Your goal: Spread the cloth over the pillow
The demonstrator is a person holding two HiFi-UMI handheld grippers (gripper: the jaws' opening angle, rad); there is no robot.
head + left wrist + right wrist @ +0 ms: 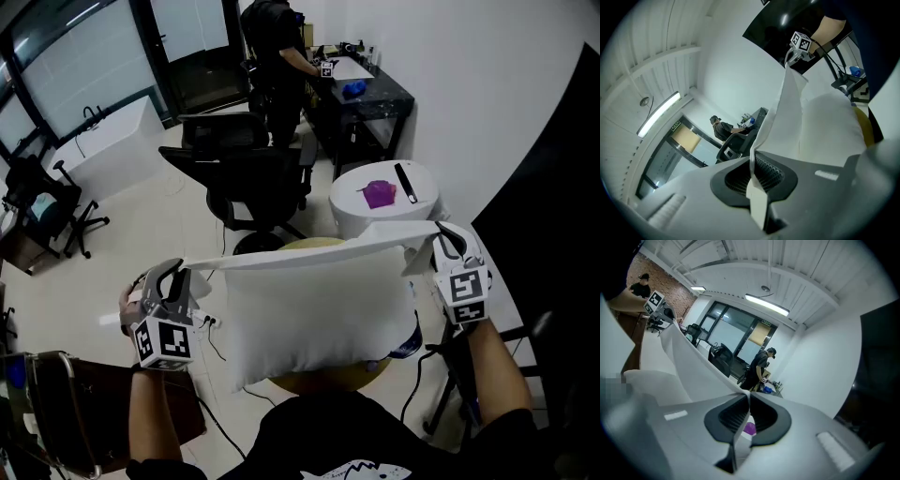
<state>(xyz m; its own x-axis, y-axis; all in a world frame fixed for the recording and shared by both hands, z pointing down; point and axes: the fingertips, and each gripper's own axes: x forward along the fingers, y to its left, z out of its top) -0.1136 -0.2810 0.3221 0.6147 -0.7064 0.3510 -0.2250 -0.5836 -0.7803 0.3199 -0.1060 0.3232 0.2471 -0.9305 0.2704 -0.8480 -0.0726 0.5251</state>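
A white cloth (309, 251) stretches taut between two grippers, a band over the far edge of a white pillow (319, 323) on a round yellow table (323, 382). Both forearms reach forward, well apart; the left gripper (185, 273) has its jaws pressed together on one cloth corner, and the right gripper (439, 236) pinches the other. Beyond them, a round white stand (349, 208) carries a purple lump (379, 194) and a black strip (406, 182).
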